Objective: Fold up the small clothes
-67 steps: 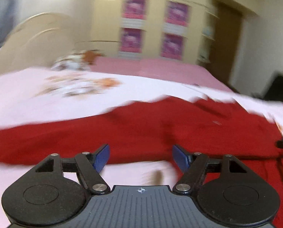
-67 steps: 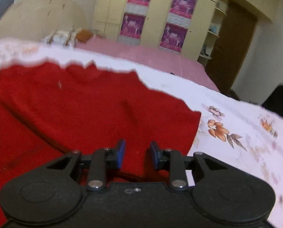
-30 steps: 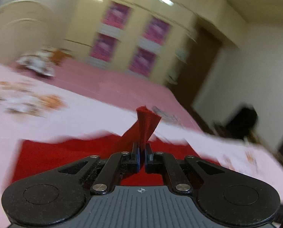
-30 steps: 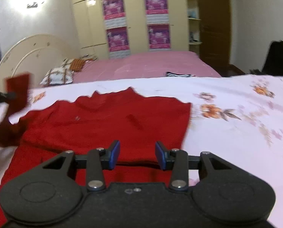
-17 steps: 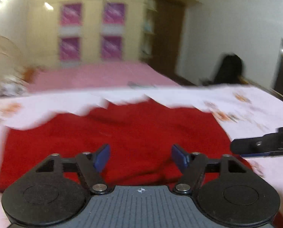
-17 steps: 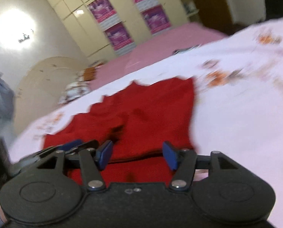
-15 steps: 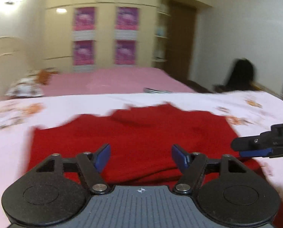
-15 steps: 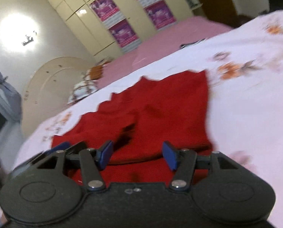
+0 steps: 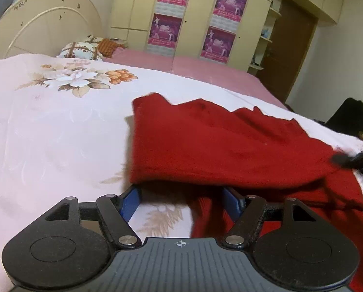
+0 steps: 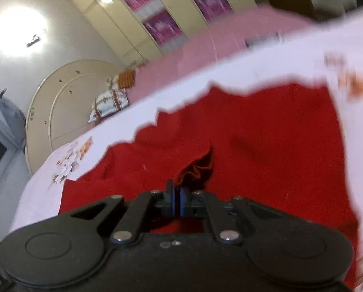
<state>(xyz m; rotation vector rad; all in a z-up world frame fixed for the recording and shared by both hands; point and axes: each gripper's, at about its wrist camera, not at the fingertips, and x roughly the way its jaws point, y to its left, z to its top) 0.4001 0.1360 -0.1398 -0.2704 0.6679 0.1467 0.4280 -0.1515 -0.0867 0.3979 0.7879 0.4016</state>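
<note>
Right tongs have now closed on a pinch of the red garment.
Left tongs gape empty (ready for the near edge on the bed), so a flap can fold over.

A red garment lies on the floral bed.

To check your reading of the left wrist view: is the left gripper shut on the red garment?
No, the left gripper is open, its blue pads spread apart below the red garment.
</note>
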